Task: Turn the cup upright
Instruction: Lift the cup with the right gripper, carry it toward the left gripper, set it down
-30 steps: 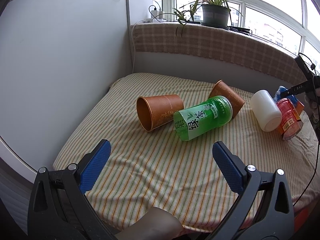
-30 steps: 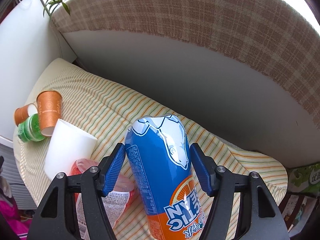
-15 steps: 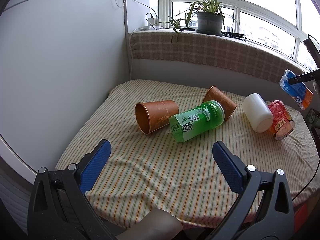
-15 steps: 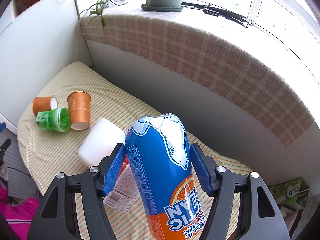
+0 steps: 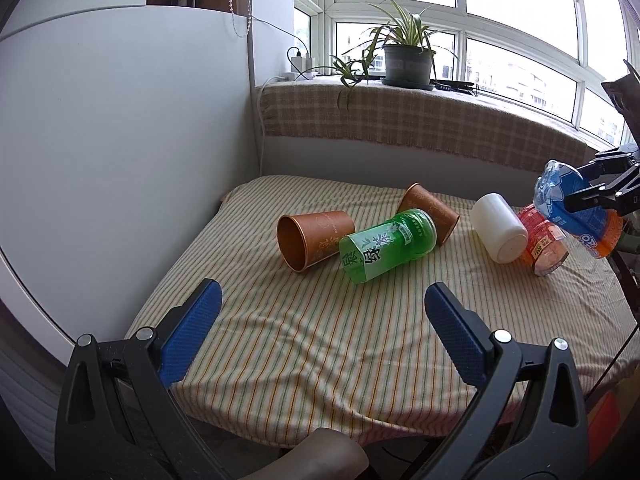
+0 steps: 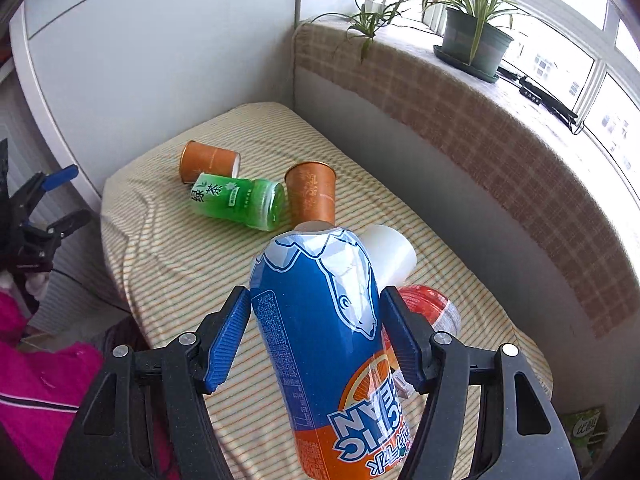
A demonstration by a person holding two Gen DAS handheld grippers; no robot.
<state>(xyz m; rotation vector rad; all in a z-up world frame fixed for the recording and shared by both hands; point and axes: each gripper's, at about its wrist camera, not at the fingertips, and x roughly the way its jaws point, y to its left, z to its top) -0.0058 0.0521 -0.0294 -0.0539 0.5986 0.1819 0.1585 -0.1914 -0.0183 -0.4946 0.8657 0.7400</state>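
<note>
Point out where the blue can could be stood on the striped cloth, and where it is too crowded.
Free: the near strip of the striped cloth, between the left gripper and the green bottle. Crowded: the far half, where the brown cup, second brown cup, white cup and red bottle lie. The right gripper holds the blue can.

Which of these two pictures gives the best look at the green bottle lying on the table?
The left wrist view: the green bottle lies on its side near the middle, its whole label facing the camera. The right wrist view shows it smaller and farther off, mostly its end.
</note>
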